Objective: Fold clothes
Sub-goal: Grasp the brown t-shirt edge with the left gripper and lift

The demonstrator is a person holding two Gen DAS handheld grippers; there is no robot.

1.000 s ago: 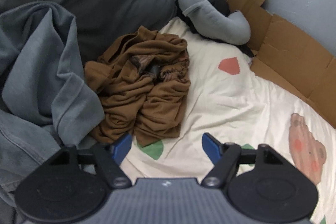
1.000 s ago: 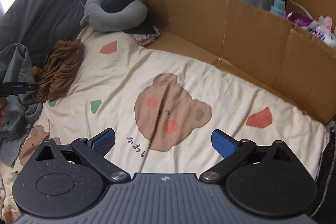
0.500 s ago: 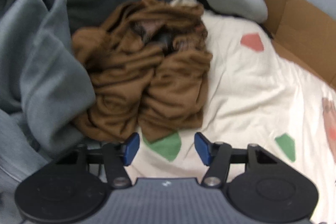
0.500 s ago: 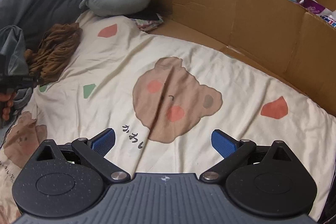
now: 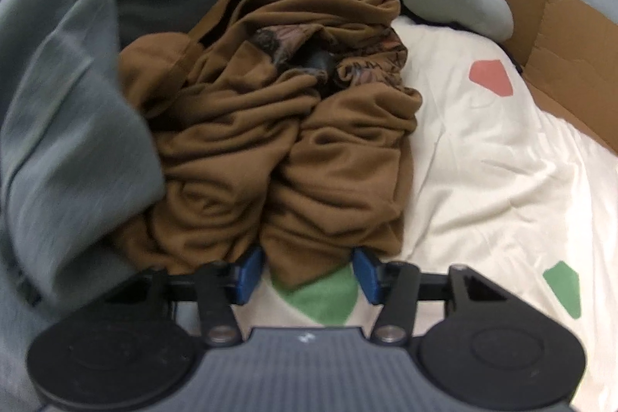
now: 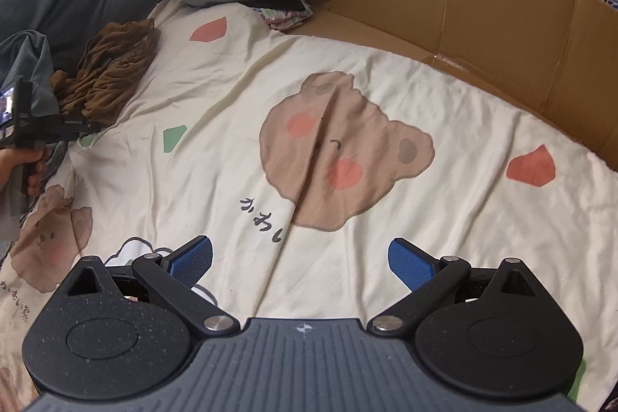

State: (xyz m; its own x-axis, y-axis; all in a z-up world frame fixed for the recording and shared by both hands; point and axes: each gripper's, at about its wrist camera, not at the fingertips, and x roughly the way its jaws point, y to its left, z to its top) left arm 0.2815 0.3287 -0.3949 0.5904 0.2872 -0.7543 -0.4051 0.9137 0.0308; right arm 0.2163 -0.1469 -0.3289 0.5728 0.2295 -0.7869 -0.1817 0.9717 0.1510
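Closer now: left tongs [image 5: 307, 271] closing at brown garment [image 5: 270, 141] hem (cream bedsheet [image 5: 502, 180]).

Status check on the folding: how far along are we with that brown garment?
Nothing is folded yet. The brown garment lies crumpled on the bear-print sheet, beside the grey bedding. In hand: the left tool is closing around the garment's near edge, with the hem between its pads but not yet pinched. The right tool hangs open over bare sheet. Left: lift, spread flat, fold.
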